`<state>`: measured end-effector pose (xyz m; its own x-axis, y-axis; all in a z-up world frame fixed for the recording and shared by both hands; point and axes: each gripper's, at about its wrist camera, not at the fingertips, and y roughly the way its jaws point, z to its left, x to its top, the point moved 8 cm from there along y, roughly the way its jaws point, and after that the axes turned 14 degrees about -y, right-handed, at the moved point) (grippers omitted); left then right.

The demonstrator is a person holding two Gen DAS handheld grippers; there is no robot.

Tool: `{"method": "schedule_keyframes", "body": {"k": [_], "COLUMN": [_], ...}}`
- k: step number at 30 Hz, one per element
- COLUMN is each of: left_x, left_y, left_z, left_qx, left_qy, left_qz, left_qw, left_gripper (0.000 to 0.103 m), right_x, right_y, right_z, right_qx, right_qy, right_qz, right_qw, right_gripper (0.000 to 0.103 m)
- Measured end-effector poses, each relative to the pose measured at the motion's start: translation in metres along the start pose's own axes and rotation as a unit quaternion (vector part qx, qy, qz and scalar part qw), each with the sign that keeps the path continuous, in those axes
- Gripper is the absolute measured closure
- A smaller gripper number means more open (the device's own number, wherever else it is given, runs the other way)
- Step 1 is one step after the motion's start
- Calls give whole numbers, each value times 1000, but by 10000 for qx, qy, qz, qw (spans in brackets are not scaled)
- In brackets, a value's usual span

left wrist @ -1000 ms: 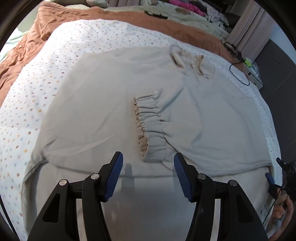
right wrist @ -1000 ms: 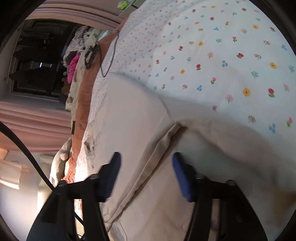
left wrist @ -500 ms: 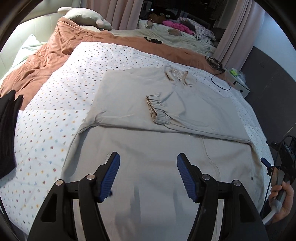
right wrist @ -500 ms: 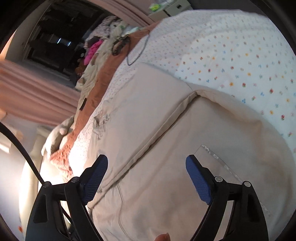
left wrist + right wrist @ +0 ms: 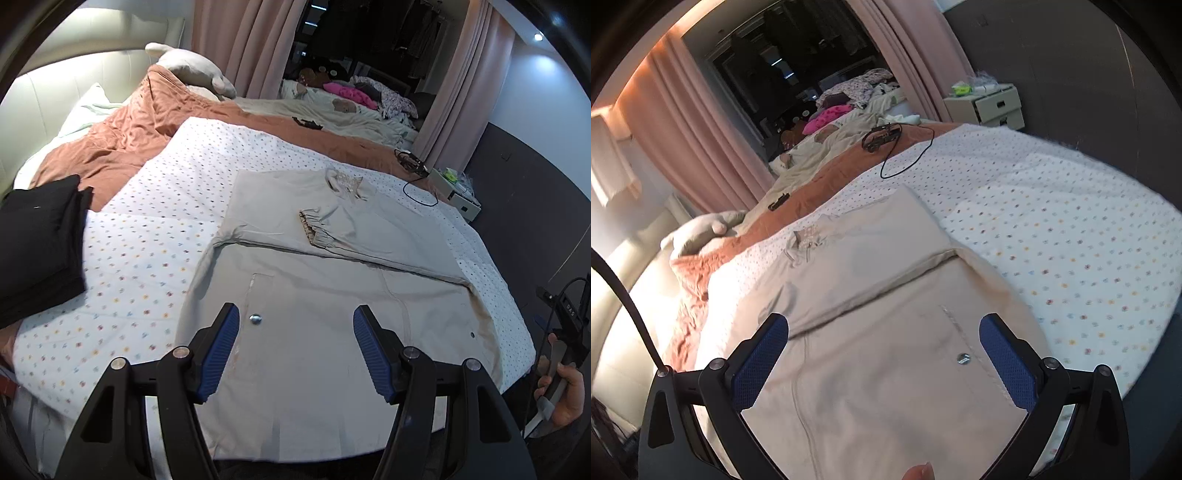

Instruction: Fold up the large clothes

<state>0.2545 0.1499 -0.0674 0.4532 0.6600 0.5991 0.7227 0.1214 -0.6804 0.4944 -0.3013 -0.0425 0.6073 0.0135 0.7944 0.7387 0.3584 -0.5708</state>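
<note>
Beige jacket [image 5: 325, 332] lay directly ahead of both our wide, empty jaws, left gripper [image 5: 297, 347] and right gripper [image 5: 882, 363] seemingly equally near, its long axis crosswise.

Matt cloth over the bed, hard plastic and metal near the lenses.

The beige garment [image 5: 332, 317] is smooth matt woven cloth with a shiny metal snap [image 5: 255, 318]; its gathered cuff [image 5: 318, 230] is puckered. The dotted bedsheet [image 5: 147, 236] looks like soft quilted cotton, the rust blanket [image 5: 122, 144] a crumpled matt fabric. The left gripper [image 5: 295, 349] and right gripper [image 5: 884, 363] are matt black plastic with ribbed blue rubbery pads [image 5: 371, 354] and bright metal screws.
</note>
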Motion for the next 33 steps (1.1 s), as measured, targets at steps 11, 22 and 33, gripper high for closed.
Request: {"method": "schedule_keyframes", "body": {"k": [11, 22, 33], "left_x": [-32, -75, -103], "left_y": [-87, -104, -61], "left_z": [31, 80, 112], "left_qx": [-121, -1, -285], "left_qy": [-25, -319, -713], "left_qz": [-678, -552, -179], "left_qw": [9976, 9980, 9969], "left_gripper": [10, 4, 4], "right_x": [-50, -95, -136], "right_y": [-89, -123, -109], "right_z": [14, -15, -46], "right_qx": [-330, -161, 244], "right_qy": [-825, -806, -273], "right_qz": [96, 188, 426], "right_qw": [9960, 9964, 9984], "right_gripper": [0, 0, 8]}}
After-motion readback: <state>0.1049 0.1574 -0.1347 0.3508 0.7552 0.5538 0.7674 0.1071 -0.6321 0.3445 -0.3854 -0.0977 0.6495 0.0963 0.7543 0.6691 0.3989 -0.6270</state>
